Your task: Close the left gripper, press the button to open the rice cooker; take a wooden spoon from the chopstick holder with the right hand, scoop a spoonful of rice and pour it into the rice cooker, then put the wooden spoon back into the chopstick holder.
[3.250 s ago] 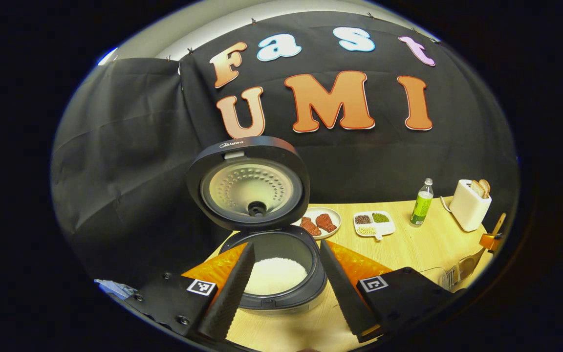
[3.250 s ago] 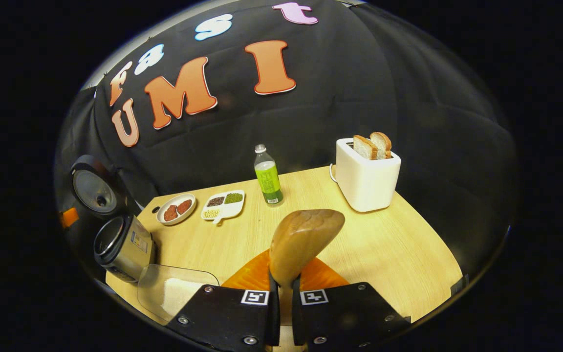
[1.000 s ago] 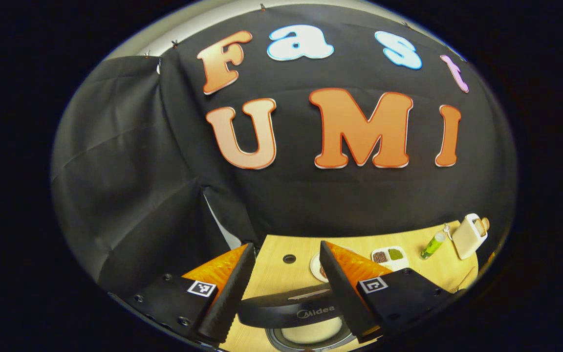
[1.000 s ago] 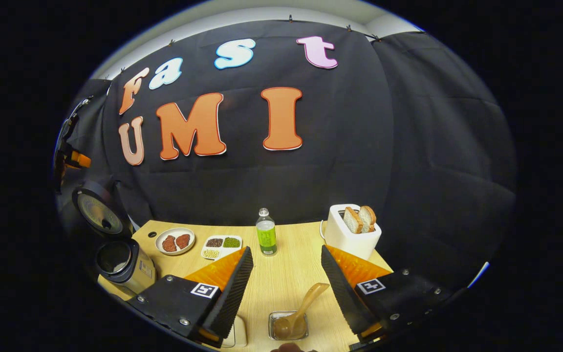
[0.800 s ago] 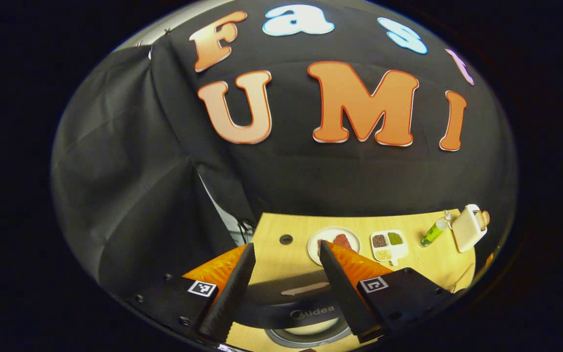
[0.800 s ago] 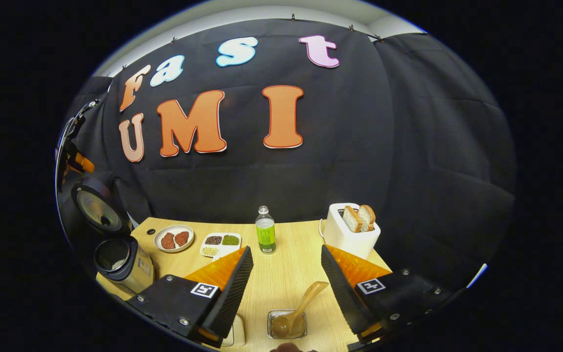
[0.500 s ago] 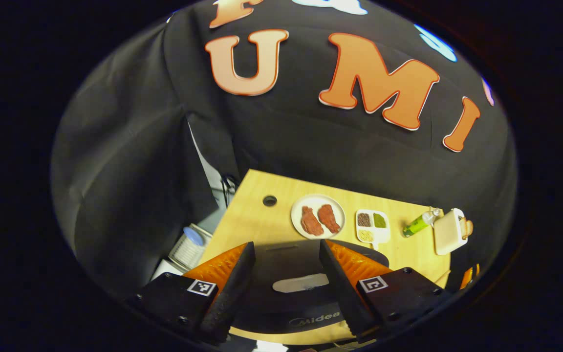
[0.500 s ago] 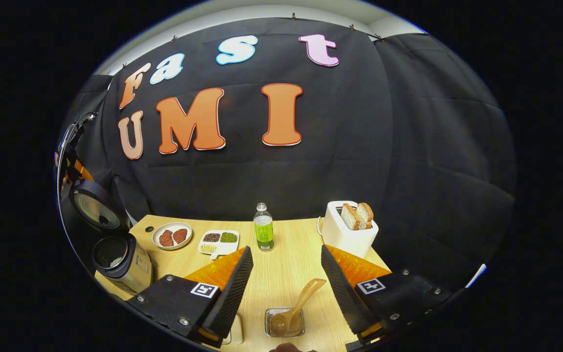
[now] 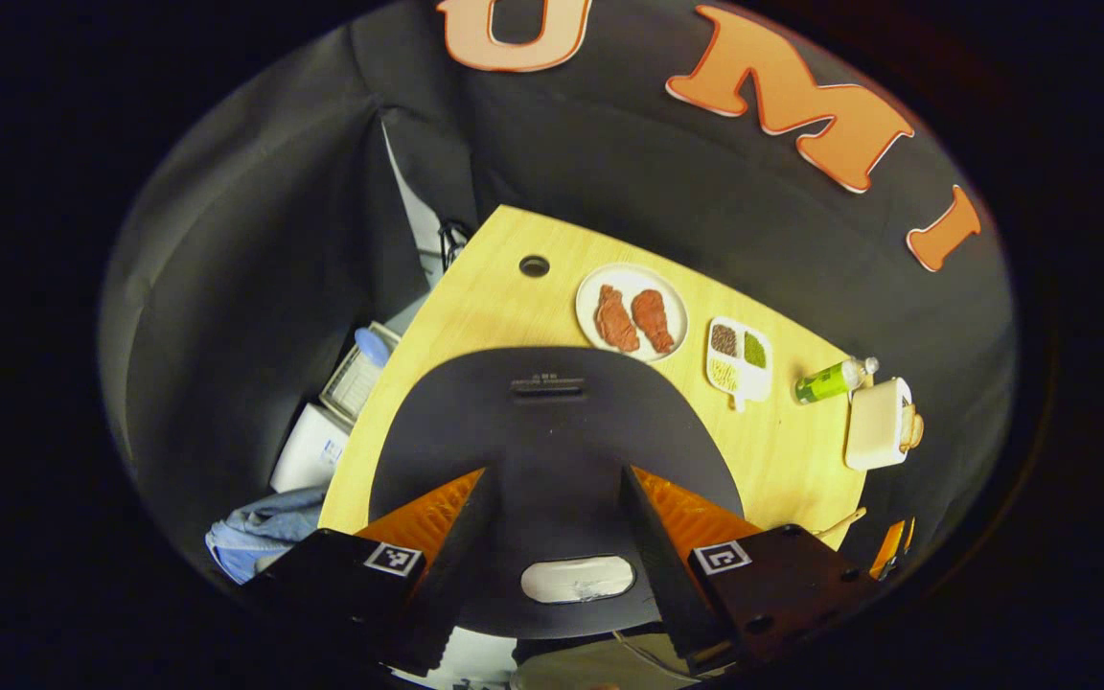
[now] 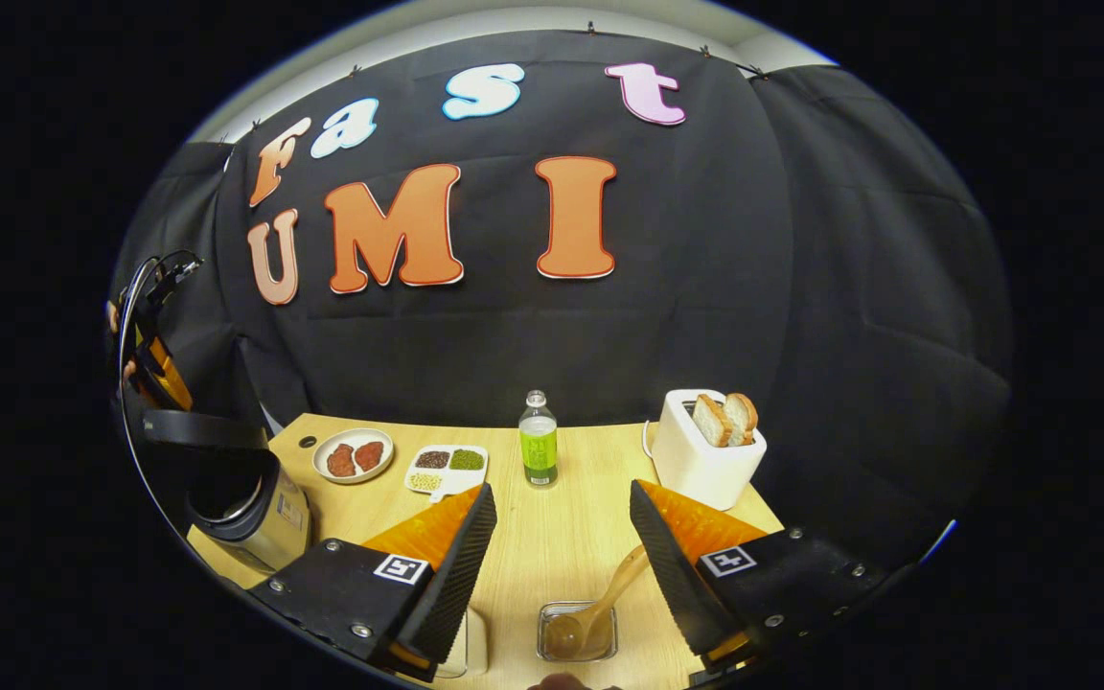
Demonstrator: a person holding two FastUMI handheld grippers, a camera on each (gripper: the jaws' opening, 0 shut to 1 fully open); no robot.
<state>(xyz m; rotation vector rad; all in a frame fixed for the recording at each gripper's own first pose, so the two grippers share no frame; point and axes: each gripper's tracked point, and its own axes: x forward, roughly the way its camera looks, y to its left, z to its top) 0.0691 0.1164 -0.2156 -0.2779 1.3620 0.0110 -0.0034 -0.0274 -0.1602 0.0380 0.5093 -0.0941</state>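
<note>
- In the left gripper view the left gripper is over the rice cooker's black lid, fingers spread apart with nothing between them; whether they touch the lid cannot be told
- In the right gripper view the cooker stands at the table's left edge, its lid partly lowered, a gap below it
- The right gripper hangs above the table, fingers wide apart and empty
- The spoon leans in the clear holder between them, bowl down
- Plate, tray, bottle and toaster stand along the back
</note>
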